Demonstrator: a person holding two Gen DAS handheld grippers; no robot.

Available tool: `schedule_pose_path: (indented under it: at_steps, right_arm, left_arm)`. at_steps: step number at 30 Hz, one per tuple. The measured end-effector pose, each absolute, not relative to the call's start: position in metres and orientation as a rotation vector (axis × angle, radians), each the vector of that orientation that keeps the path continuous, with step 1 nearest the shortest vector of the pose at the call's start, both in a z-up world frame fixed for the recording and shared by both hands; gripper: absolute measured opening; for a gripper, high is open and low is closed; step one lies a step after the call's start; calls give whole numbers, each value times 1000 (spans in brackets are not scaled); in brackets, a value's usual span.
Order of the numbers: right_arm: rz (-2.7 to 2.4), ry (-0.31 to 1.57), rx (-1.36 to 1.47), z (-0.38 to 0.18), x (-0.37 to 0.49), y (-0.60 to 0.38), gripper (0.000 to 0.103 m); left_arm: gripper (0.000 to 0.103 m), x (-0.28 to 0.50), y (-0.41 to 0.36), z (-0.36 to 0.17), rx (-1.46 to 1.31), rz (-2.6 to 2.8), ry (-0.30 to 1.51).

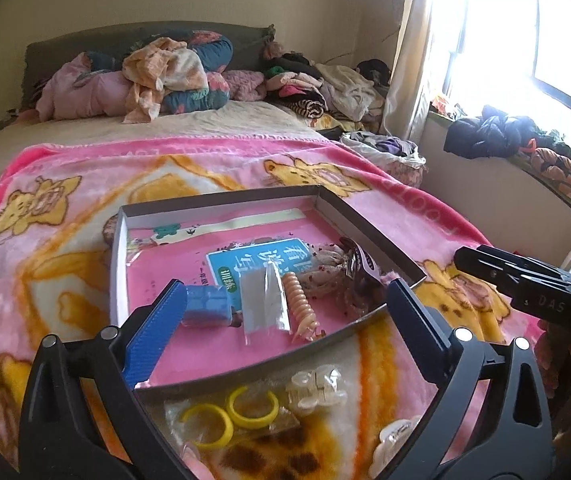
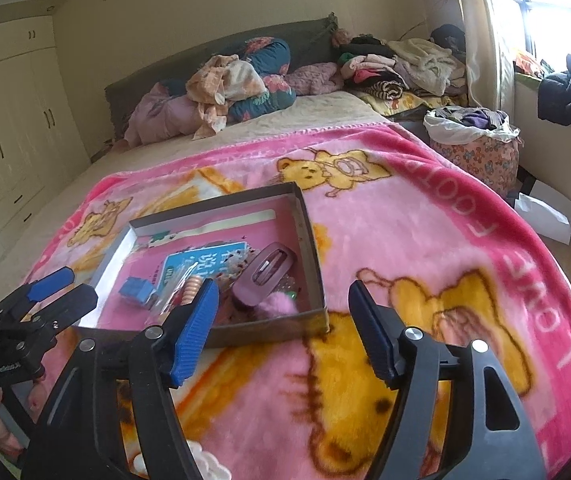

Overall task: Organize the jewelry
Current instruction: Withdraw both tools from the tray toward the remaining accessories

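Observation:
A shallow cardboard box [image 1: 369, 224] [image 2: 309, 248] with a pink lining lies on the bed. In it lie a blue box [image 1: 207, 306] [image 2: 137, 292], a small clear bag [image 1: 265, 300], a peach spiral hair tie [image 1: 301, 304], a mauve hair clip [image 2: 265, 274] and a frilly scrunchie [image 1: 325, 268]. In front of the box on the blanket lie two yellow rings [image 1: 229, 412] and white claw clips [image 1: 317, 388]. My left gripper [image 1: 281, 312] is open and empty over the box's near edge. My right gripper [image 2: 285, 308] is open and empty near the box's right corner.
A pink cartoon blanket [image 2: 425, 240] covers the bed. Heaped clothes and pillows [image 1: 145, 76] lie at the headboard. A full floral basket [image 2: 477, 148] stands beside the bed by the window. A wardrobe [image 2: 1, 132] stands on the left.

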State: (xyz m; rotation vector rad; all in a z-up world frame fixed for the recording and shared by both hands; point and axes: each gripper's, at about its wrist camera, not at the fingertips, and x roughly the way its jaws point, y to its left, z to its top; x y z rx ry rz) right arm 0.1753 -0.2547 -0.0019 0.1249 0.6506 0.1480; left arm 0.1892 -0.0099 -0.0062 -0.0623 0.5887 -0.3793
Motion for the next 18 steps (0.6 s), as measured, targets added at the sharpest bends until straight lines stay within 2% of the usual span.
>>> schedule_pose_path:
  at_steps: [8,9,10,11,18]
  right_arm:
    - [167,637,116,4,152,-245,65]
    - [168,635,116,5,149,-244,68]
    - [168,630,117,5,146,-244,76]
    - [169,622,121,6,143,-244,77]
    - [183,618,109,7,127,-235,77]
  left_arm:
    - [91,173,0,-3,-80,-385,575]
    - [91,171,1,-3,-81,-385,573]
    - [91,170,2,-3,-79,-385,570]
    - [91,168,2,-2,-77,-385,568]
    - [91,155,6,0,-79,-396,549]
